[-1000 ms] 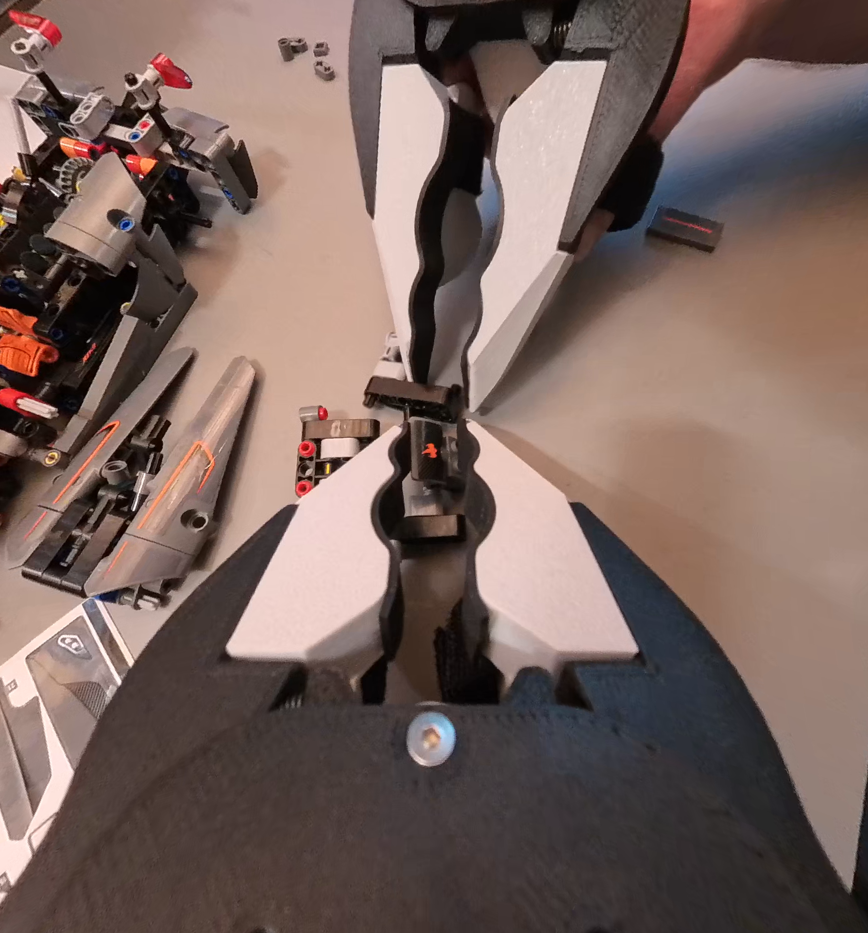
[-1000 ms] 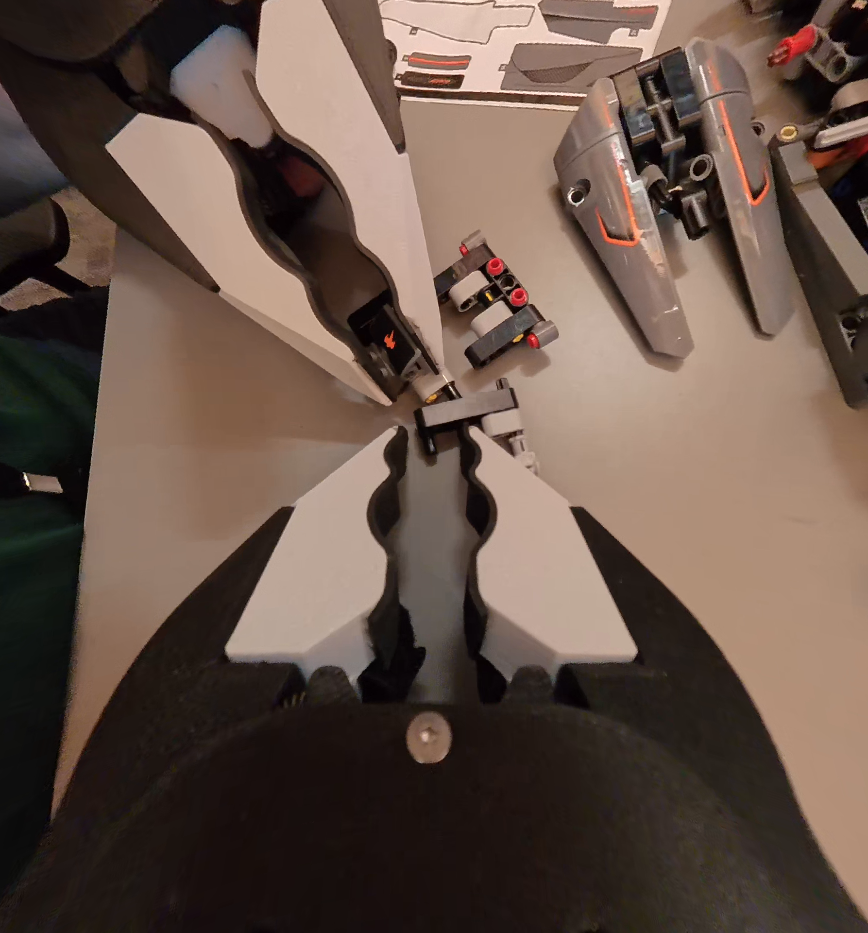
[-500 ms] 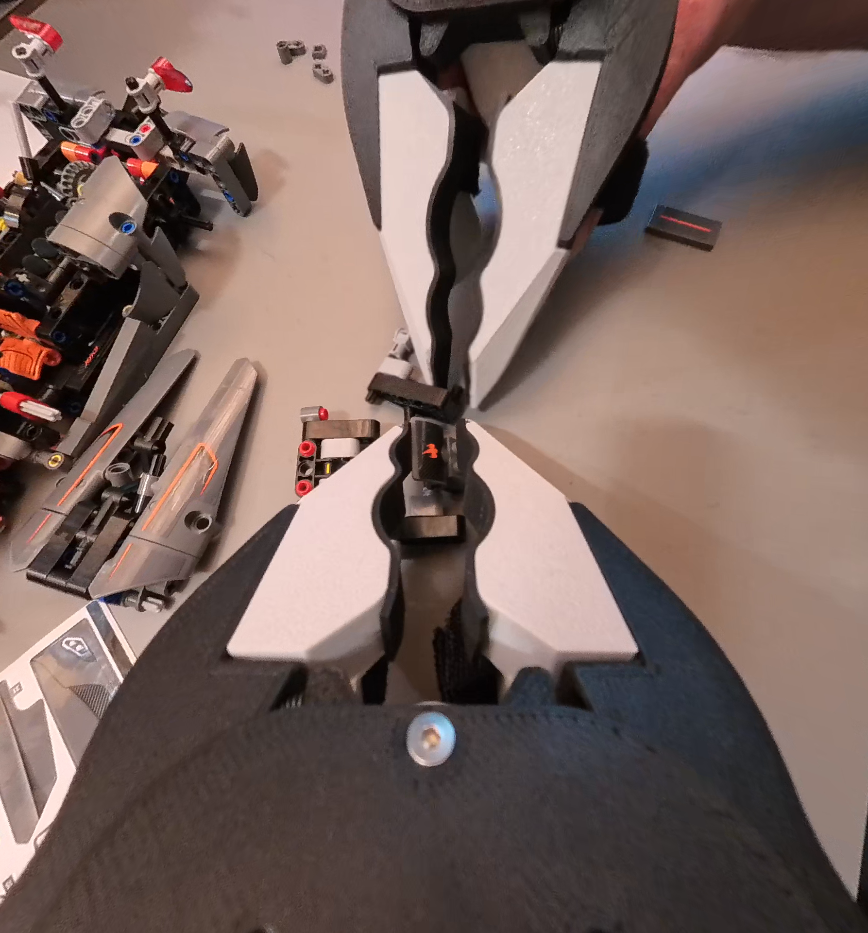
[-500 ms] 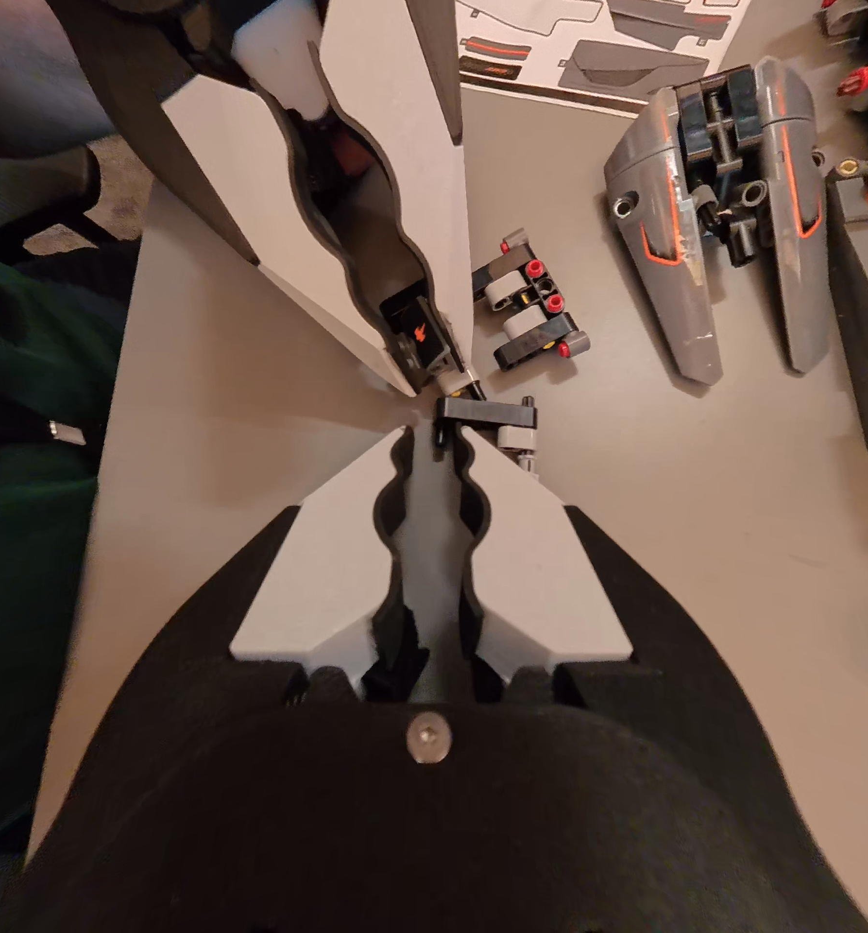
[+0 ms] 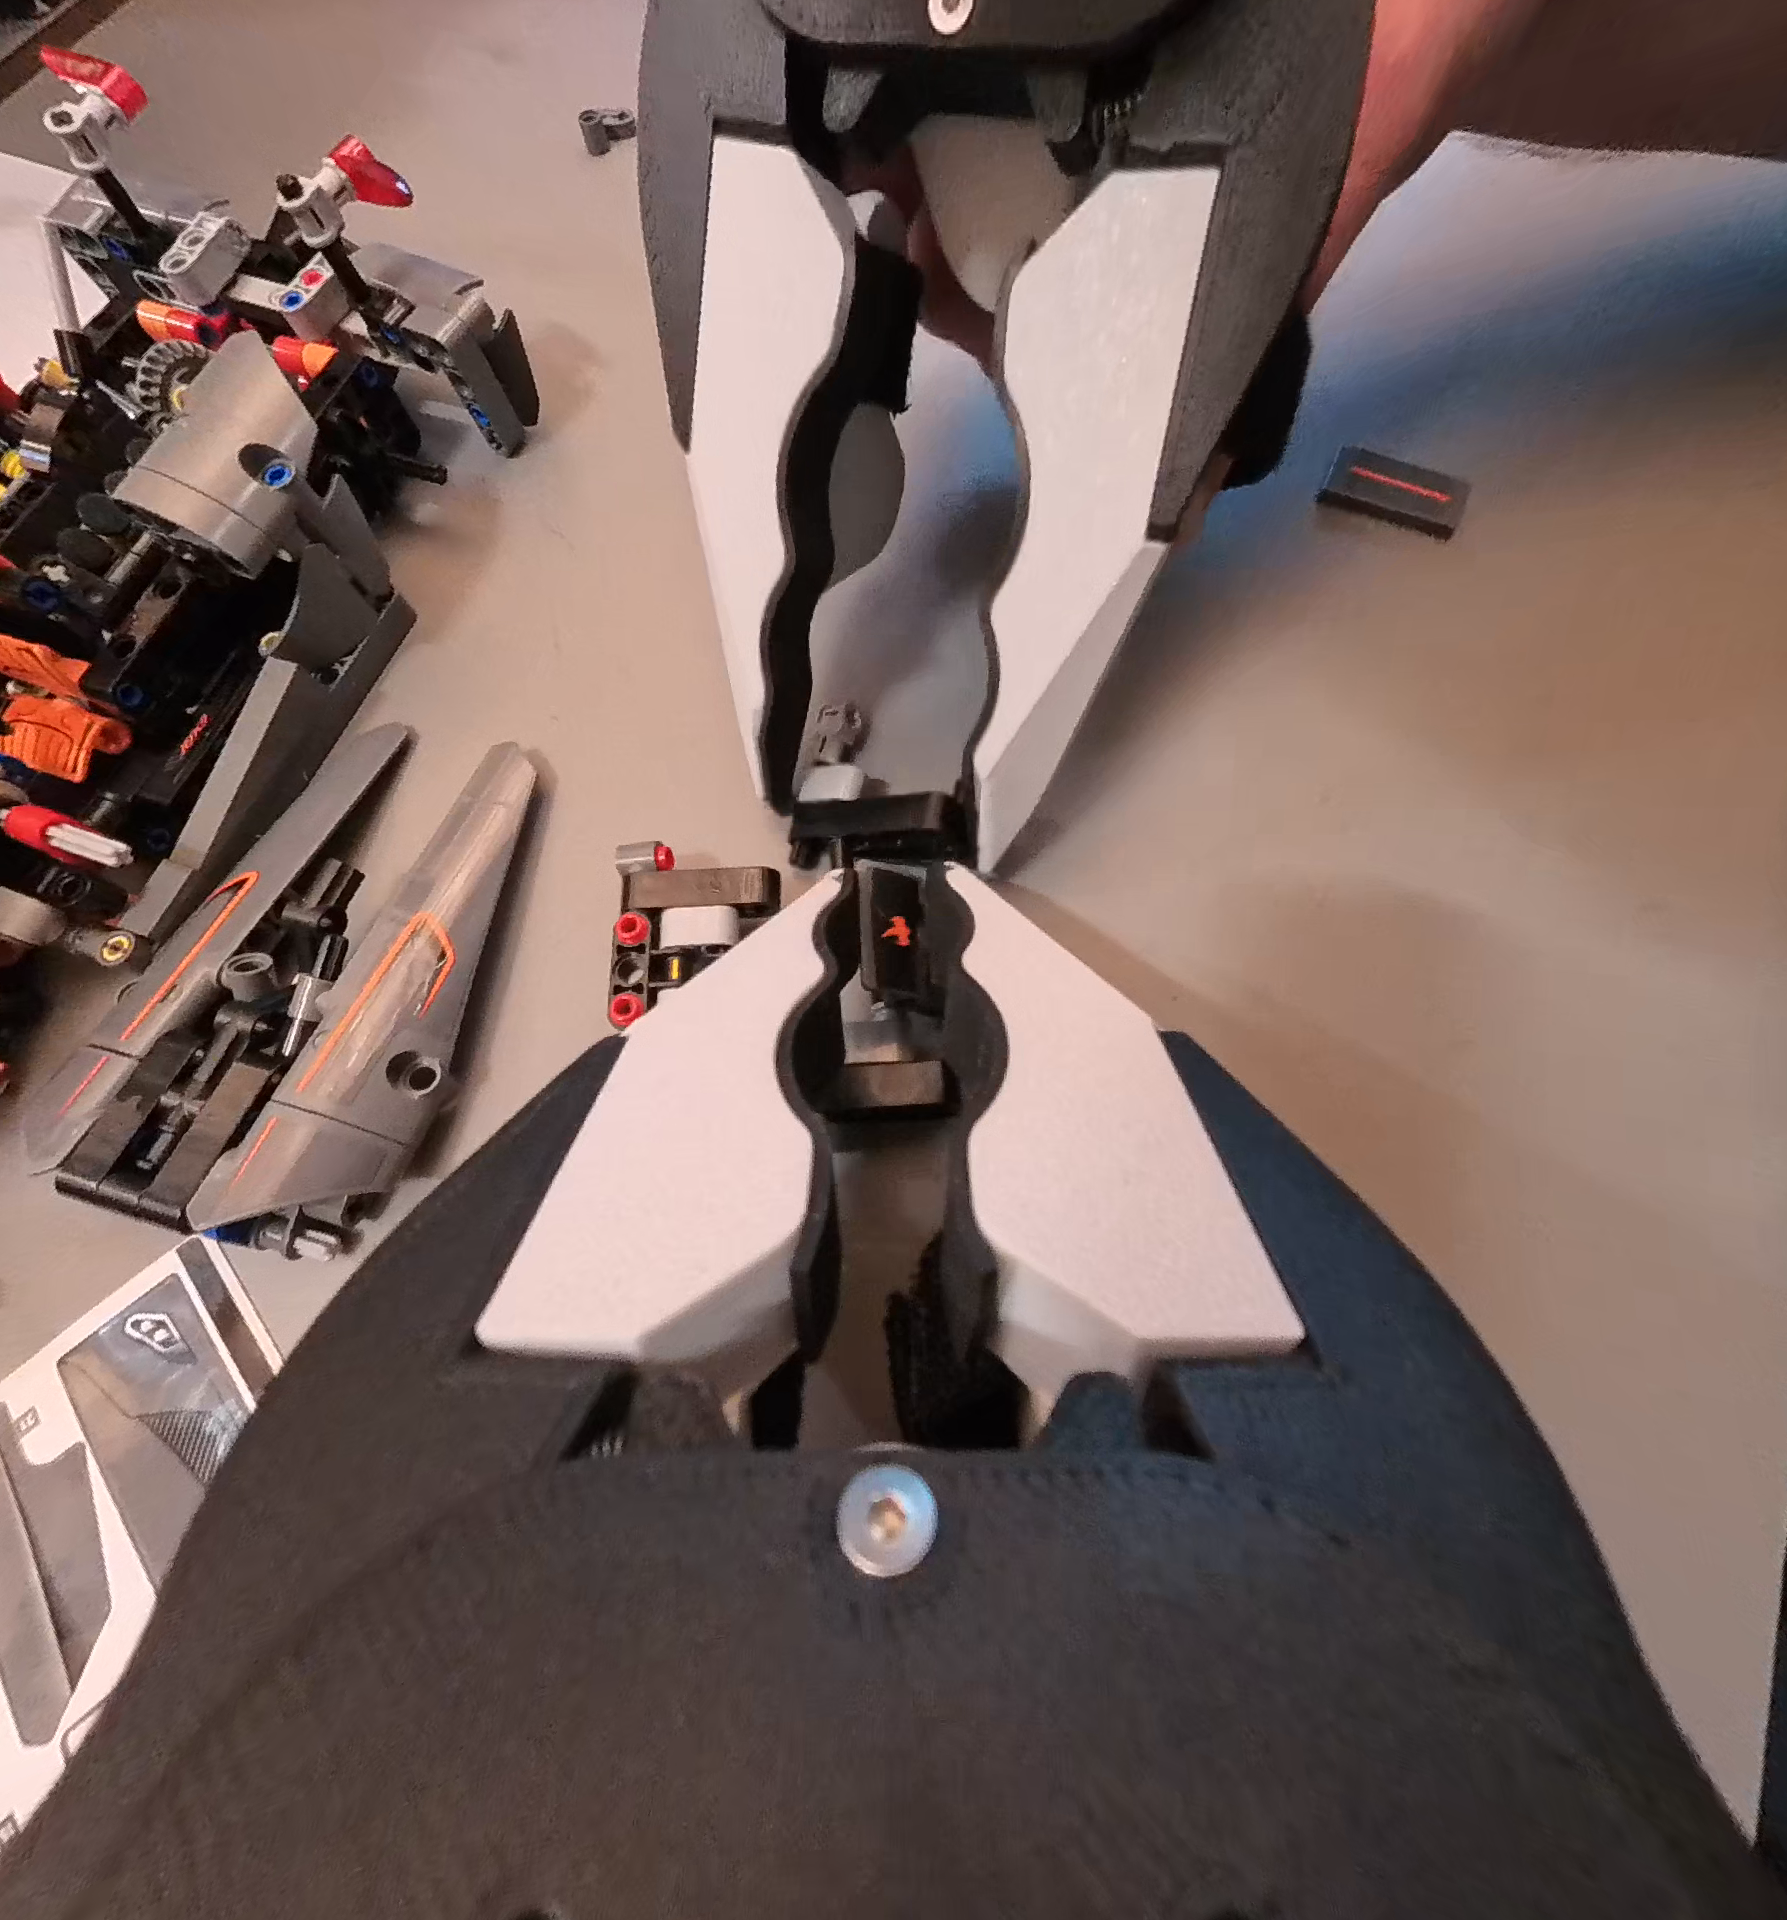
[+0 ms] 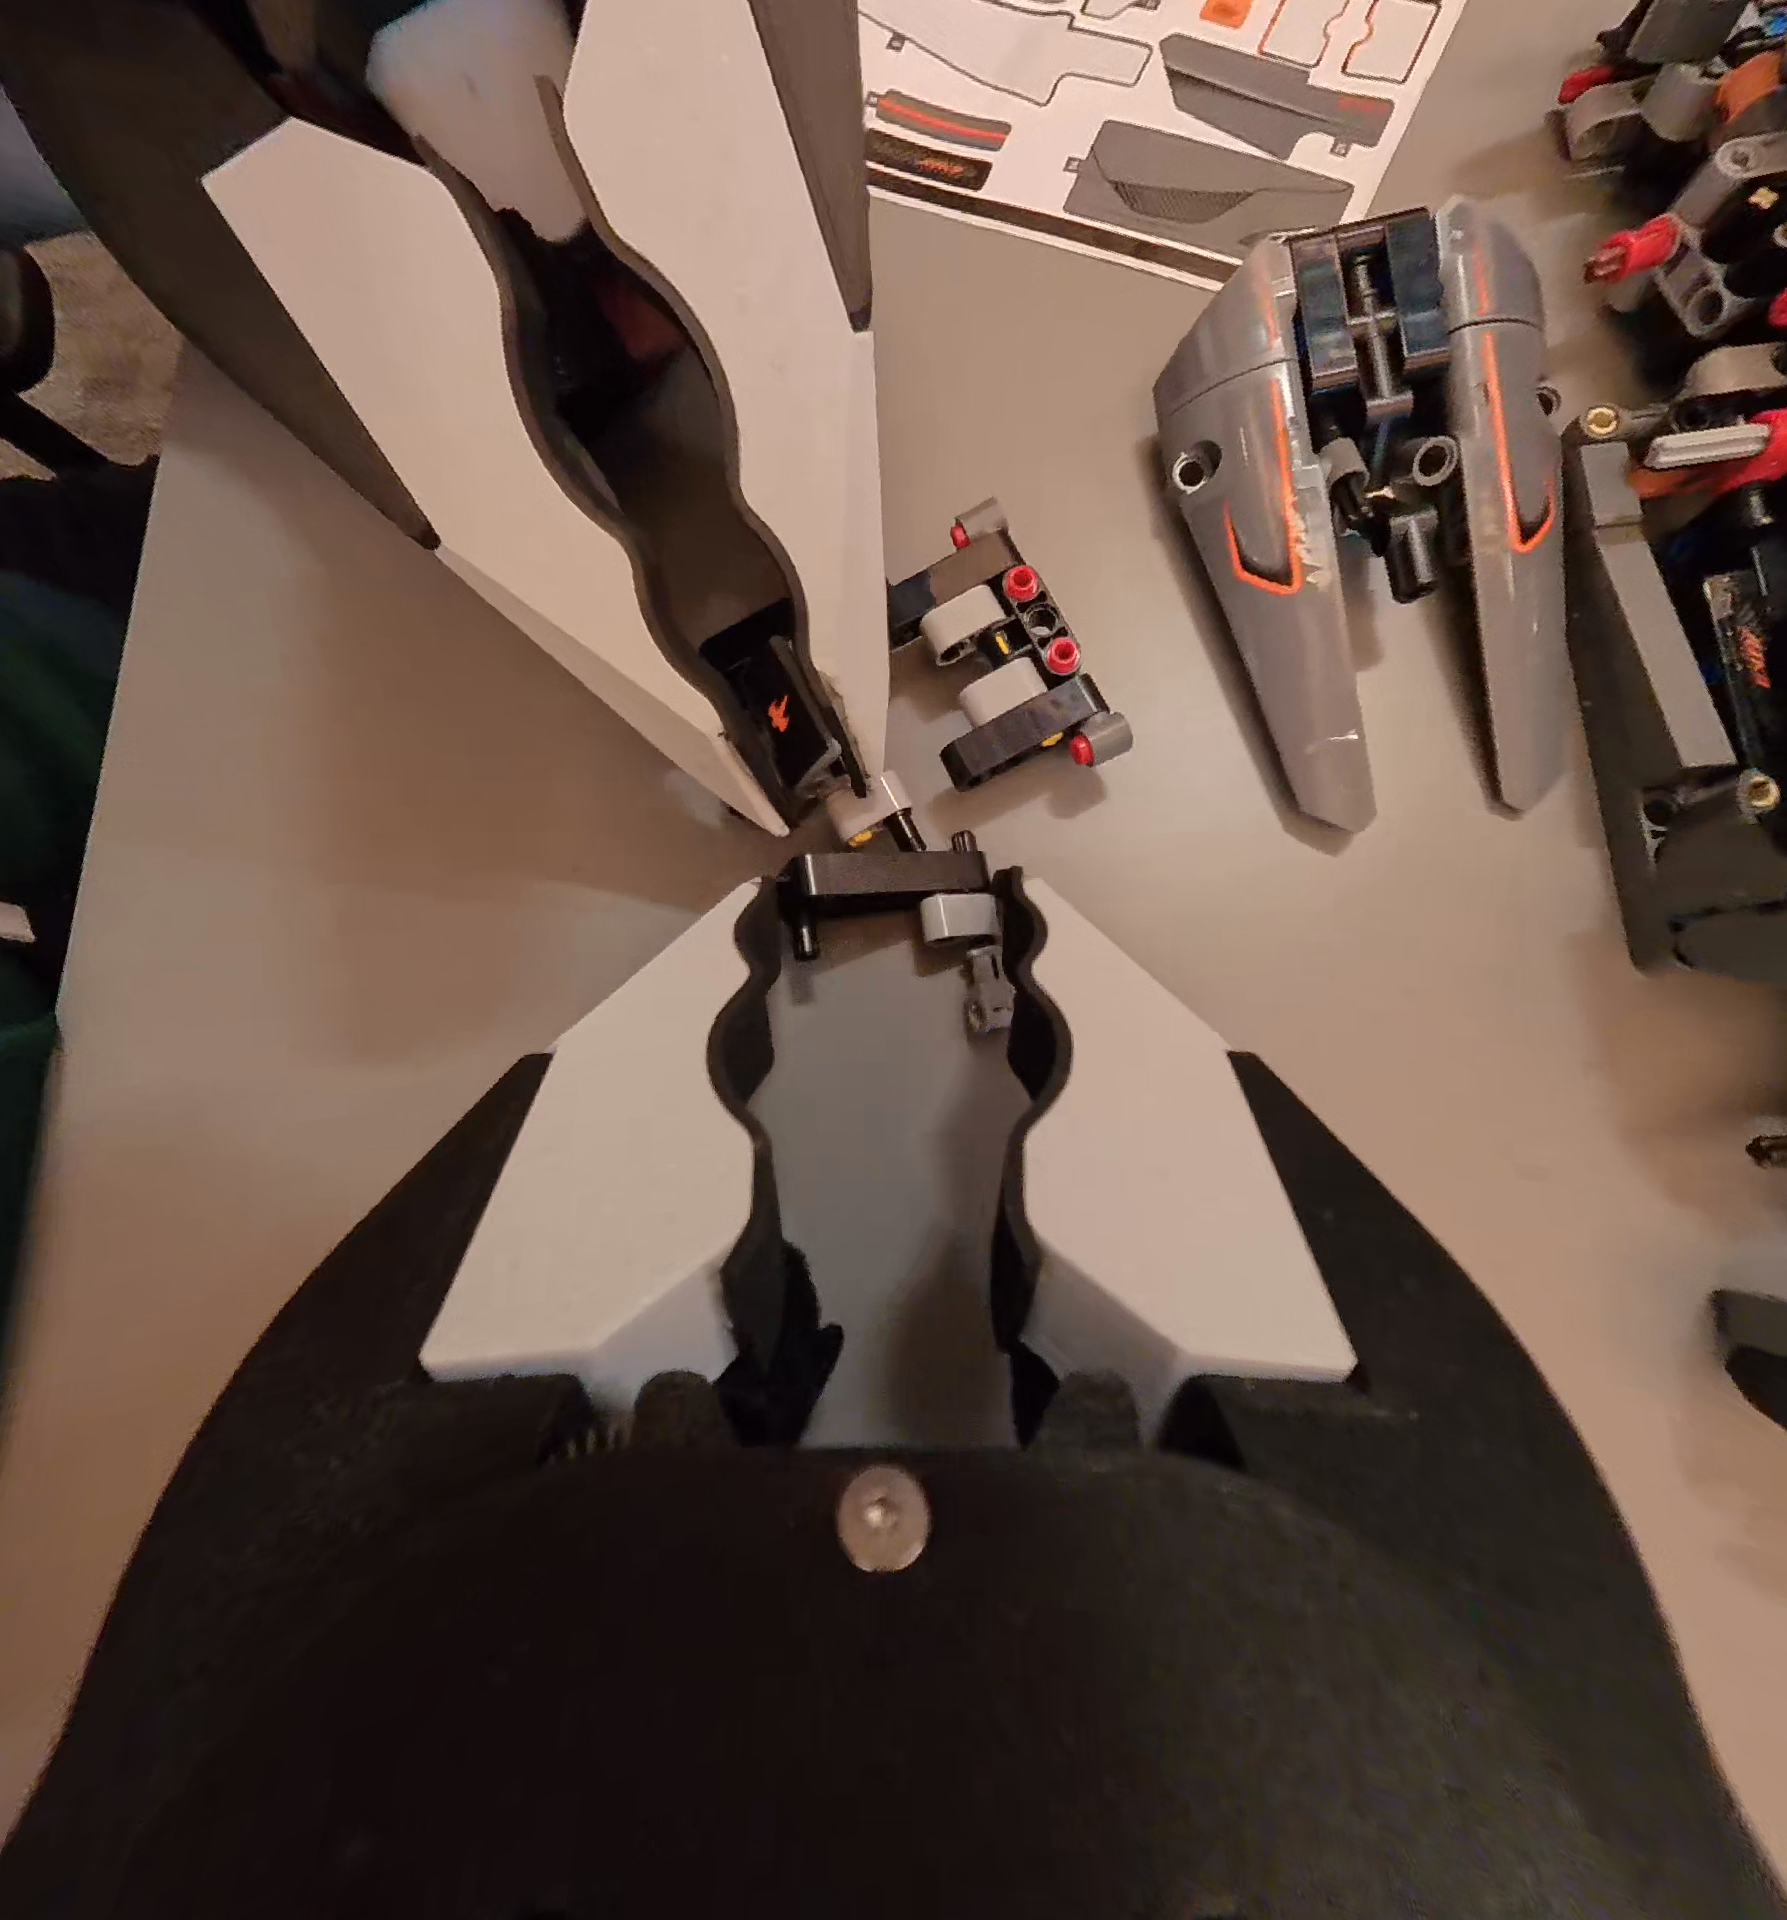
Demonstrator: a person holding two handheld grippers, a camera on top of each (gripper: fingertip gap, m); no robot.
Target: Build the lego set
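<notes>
My left gripper is shut on a small black Lego piece with an orange mark, which also shows in the right wrist view. My right gripper faces it tip to tip, jaws apart. A short black beam with a grey connector lies across between its fingertips. A pin from the left-held piece meets this beam. In the left wrist view the right gripper reaches in from the top. In the right wrist view the left gripper reaches in from the upper left.
On the grey table lie a small black-and-grey subassembly with red pins, a grey winged panel assembly, the large car model, a sticker sheet, and a black tile with a red stripe. The grippers are tip to tip, or close to it.
My right gripper's jaws have spread from a narrow grip at one end of the black beam to a wide stance around its whole length. My left gripper stays shut on its piece.
</notes>
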